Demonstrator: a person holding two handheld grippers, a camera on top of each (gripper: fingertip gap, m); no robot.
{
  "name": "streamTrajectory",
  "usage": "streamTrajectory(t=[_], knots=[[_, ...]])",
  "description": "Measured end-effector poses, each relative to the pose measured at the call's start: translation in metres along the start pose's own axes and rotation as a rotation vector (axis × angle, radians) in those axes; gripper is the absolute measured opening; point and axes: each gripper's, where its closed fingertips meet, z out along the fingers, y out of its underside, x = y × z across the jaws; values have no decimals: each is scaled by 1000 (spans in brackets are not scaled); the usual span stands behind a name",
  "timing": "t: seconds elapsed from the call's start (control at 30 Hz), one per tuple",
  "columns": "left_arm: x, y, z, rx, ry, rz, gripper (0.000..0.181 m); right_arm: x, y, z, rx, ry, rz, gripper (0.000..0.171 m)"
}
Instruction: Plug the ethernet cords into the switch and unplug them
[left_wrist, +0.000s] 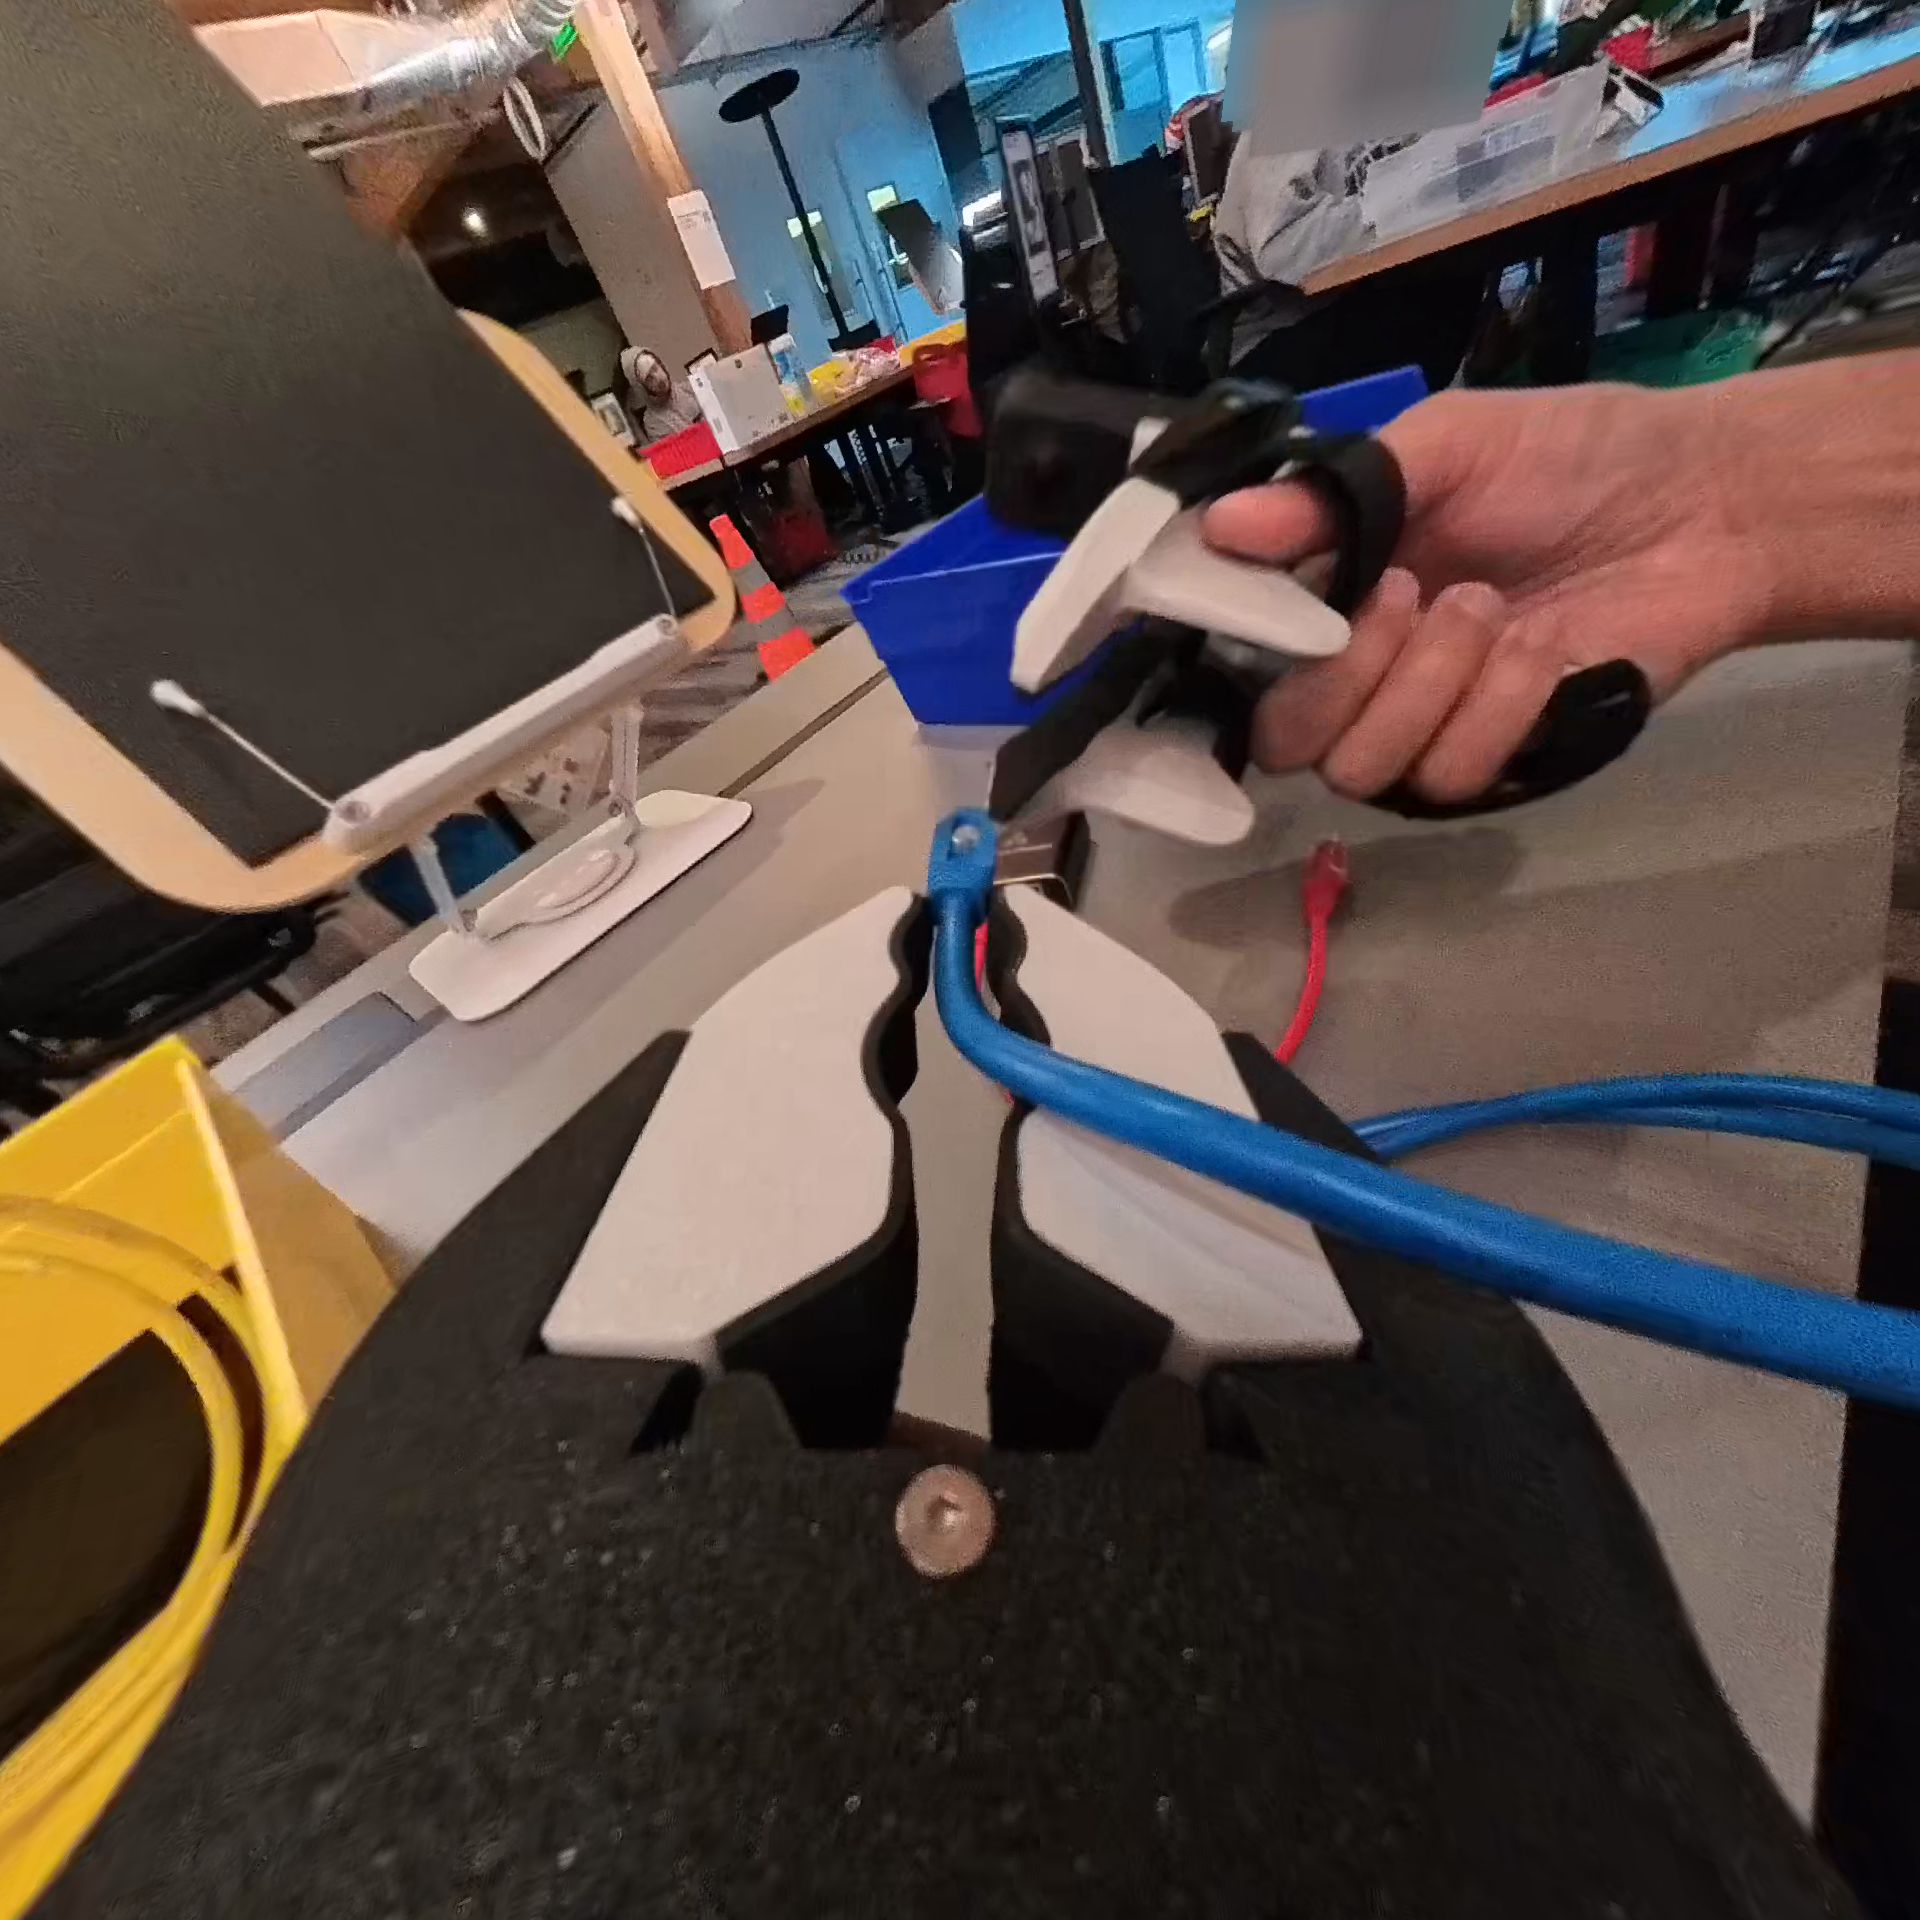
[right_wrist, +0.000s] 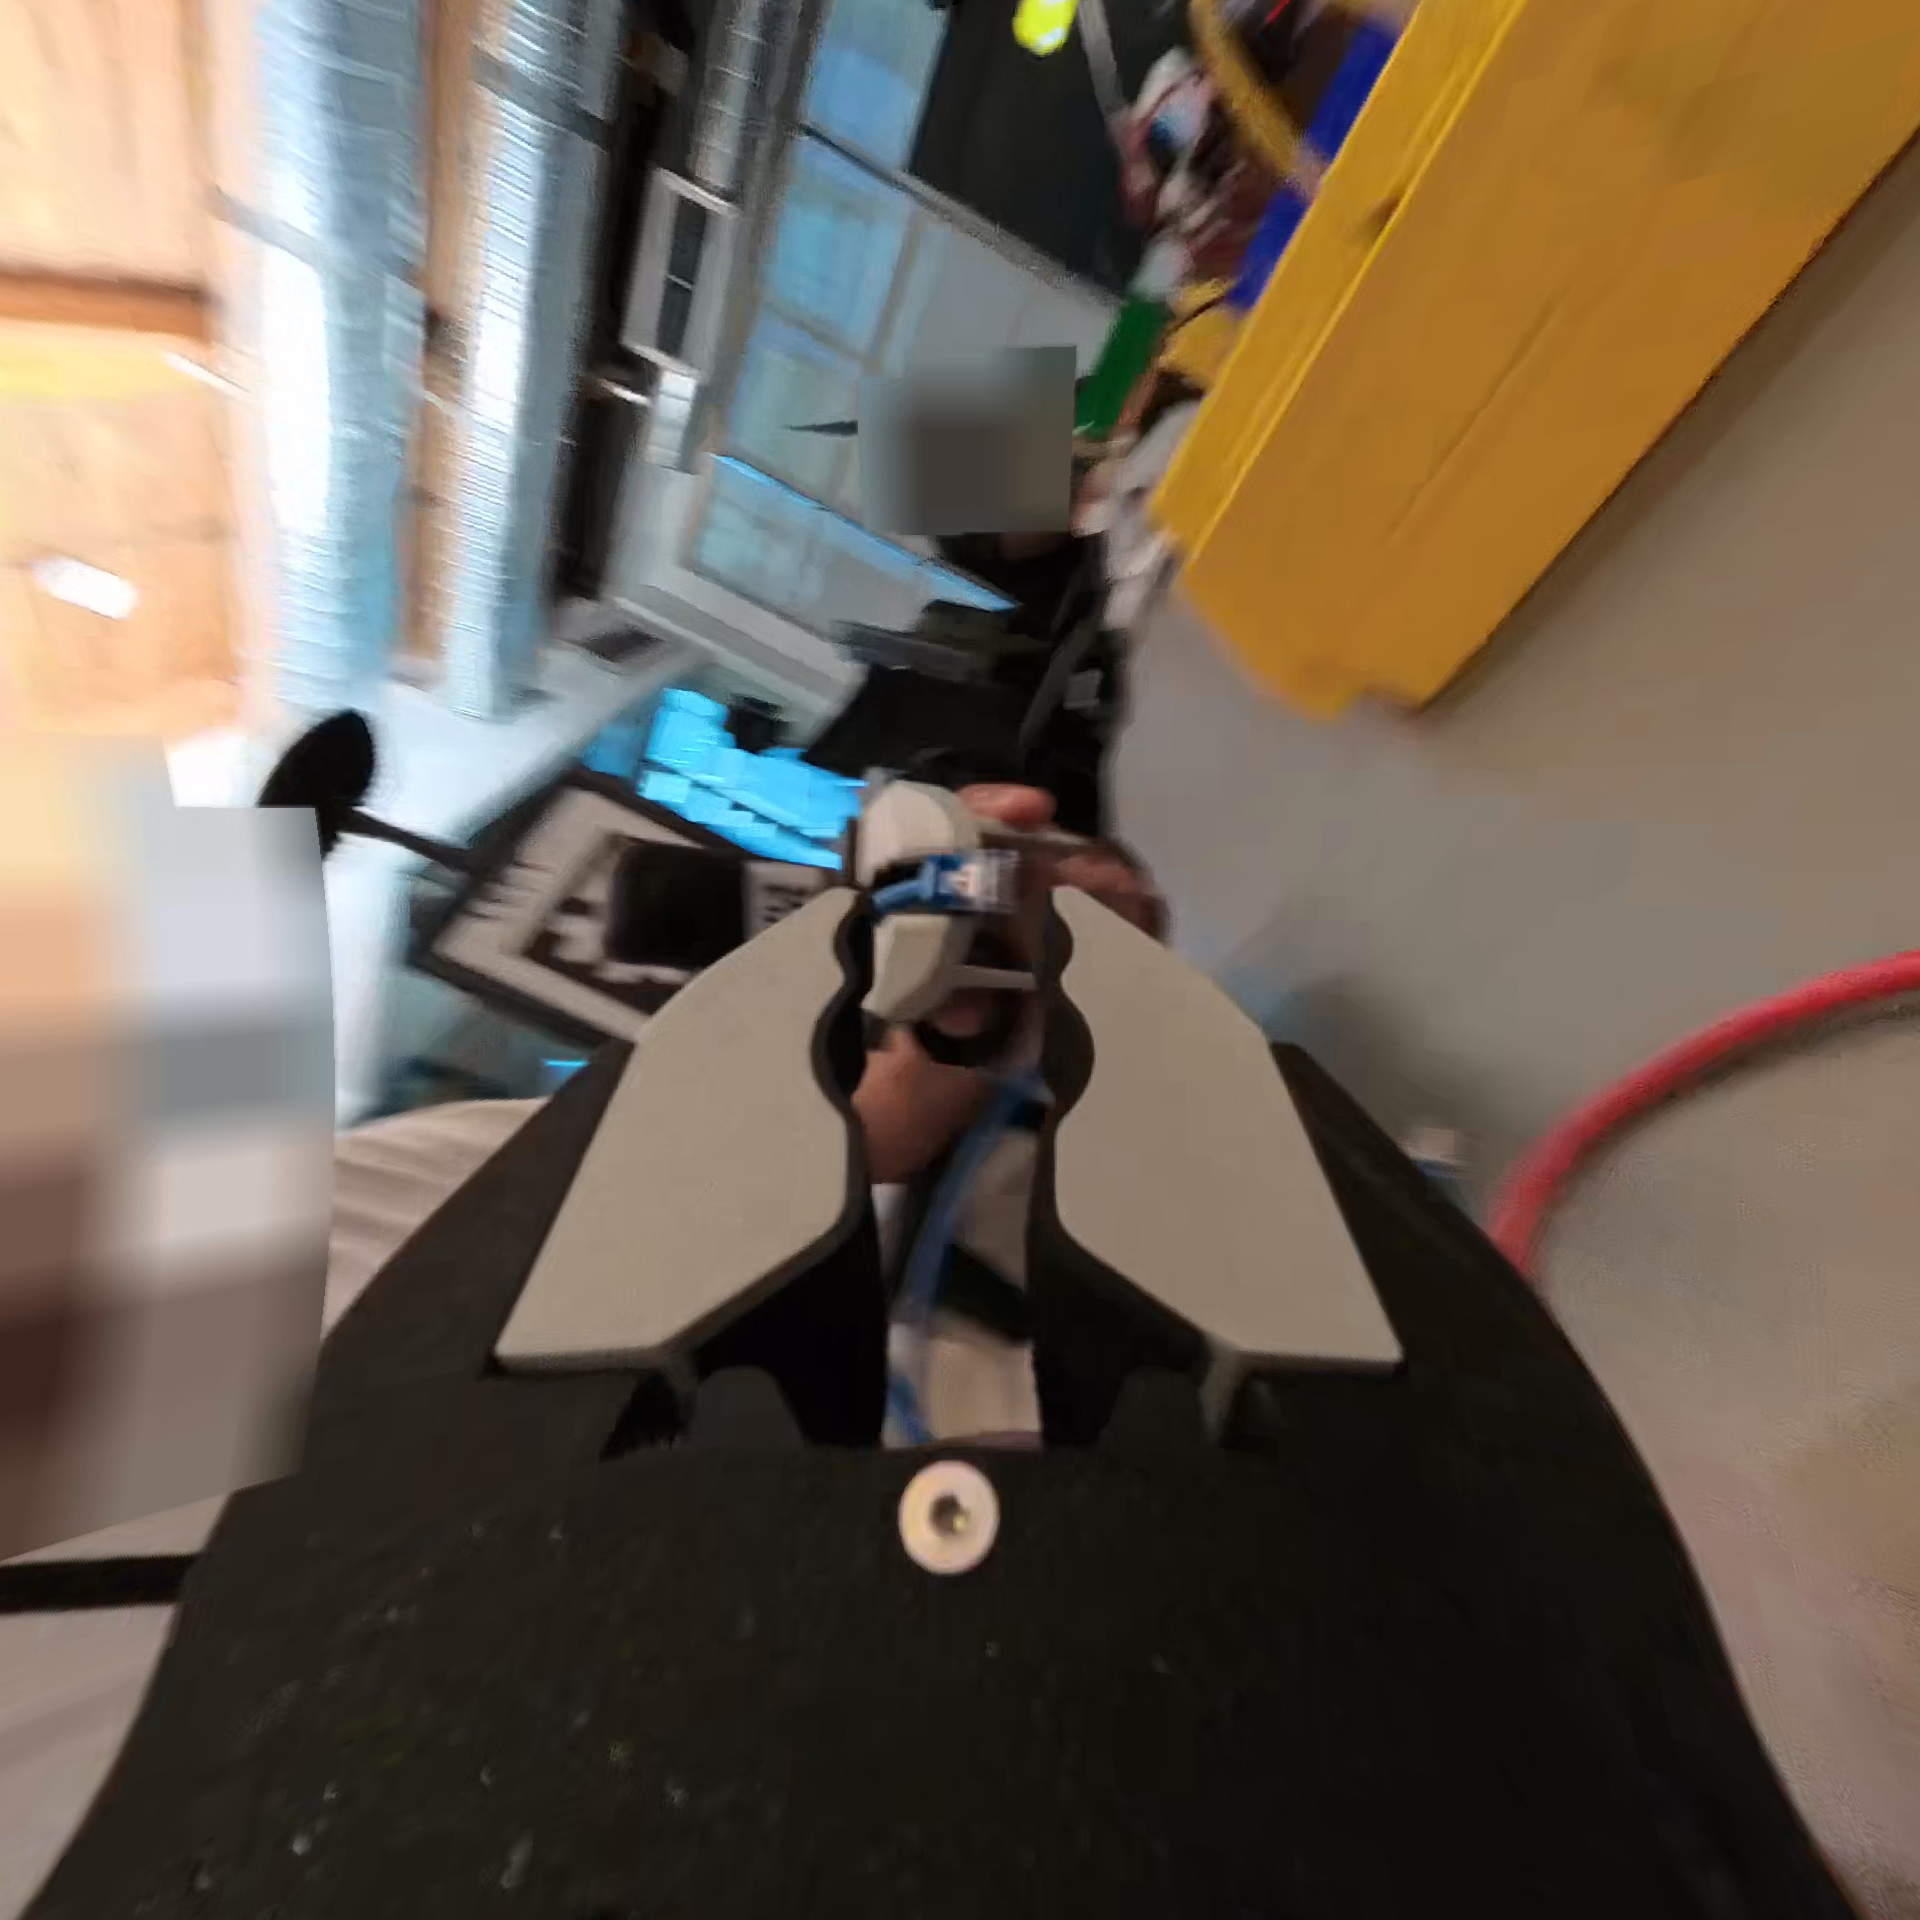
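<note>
Left gripper (left_wrist: 961, 914): fingers nearly together, clamped on the blue ethernet cord (left_wrist: 1299, 1195) just behind its plug (left_wrist: 961, 844). The plug sticks out past the fingertips, clear end pointing toward the right gripper (left_wrist: 1127, 727), close to its tips. The cord trails back over the left gripper's right finger and off the right edge of the view.

Right gripper (right_wrist: 956, 925): fingers apart, holding nothing; view tilted and blurred. The blue plug (right_wrist: 971, 881) sits just past the gap between its tips.

Red cord (left_wrist: 1314, 935) lies loose on the grey surface (left_wrist: 1558, 987), just right of the grippers, its plug free. I cannot make out the switch for certain.

Edges: blue bin (left_wrist: 935, 613) behind the right gripper; tablet on a white stand (left_wrist: 582, 883) to the left; yellow bin (left_wrist: 135, 1247) at near left. Open surface to the right of the red cord.
</note>
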Motion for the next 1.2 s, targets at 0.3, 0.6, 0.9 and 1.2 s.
streamTrajectory(t=[0.3,0.6,0.9,1.2], knots=[[-22,24,-9,-69,-27,-192,10,105,-54,-132,-48,1225,-755,62],[0,37,13,-132,51,-237,10,149,-48,-138,-141,1349,-645,83],[9,57,62,-248,84,-324,10,141,-46,-116,-130,1147,-577,68],[8,52,56,-236,69,-276,10,134,-20,-107,-267,1071,-641,67]])
